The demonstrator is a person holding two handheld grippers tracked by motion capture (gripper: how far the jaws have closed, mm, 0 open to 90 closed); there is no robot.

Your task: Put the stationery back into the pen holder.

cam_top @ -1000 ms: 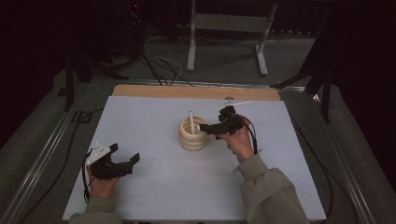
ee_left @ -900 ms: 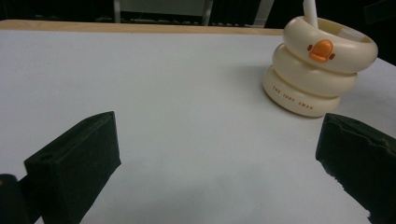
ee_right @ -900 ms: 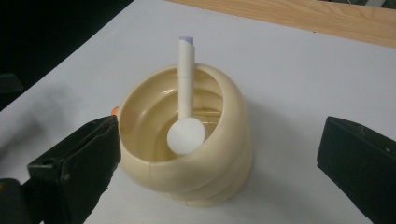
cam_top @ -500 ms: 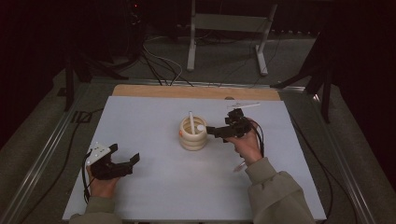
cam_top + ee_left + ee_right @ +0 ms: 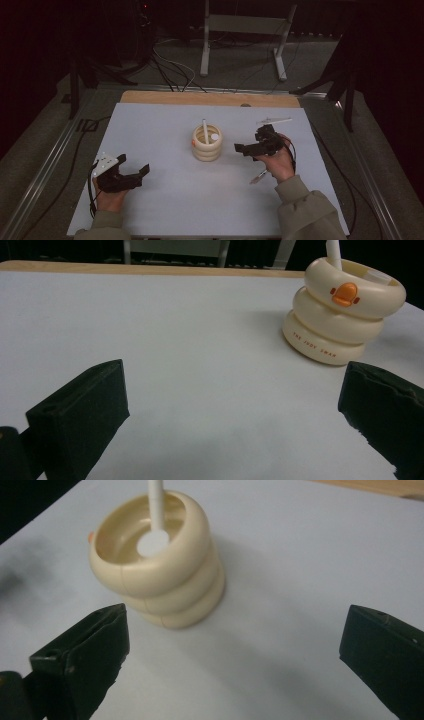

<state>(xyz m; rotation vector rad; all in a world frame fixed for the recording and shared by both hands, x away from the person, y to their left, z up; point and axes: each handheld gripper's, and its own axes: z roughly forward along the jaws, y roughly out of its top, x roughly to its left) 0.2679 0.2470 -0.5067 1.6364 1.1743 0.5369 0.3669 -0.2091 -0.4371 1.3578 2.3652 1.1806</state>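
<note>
Nearest the person, the left gripper (image 5: 131, 176) rests low over the white table sheet (image 5: 165, 200), held by the left hand (image 5: 109, 199). Its two black jaws are spread wide with nothing but bare sheet between them; in the left gripper view the gripper (image 5: 235, 410) looks across the sheet, and the cream holder made of three stacked rings, with an orange duck bill on its top ring (image 5: 344, 315), stands well ahead of the fingers and off toward the right-hand jaw.

Farther out, the right hand (image 5: 277, 162) holds the right gripper (image 5: 246, 148) raised just beside that holder (image 5: 207, 142). Its jaws are also spread wide and empty. In the right gripper view the gripper (image 5: 235, 650) has the holder (image 5: 165, 570) a little ahead of its fingers, nearer the left-hand jaw, not touching either.

A white stick with a round white end (image 5: 156, 515) stands inside the holder, leaning on the rim.

Beyond the right gripper's fingers, a thin pale stick-like thing (image 5: 274, 120) lies on the sheet near the far edge, by the wooden strip (image 5: 210, 98).
</note>
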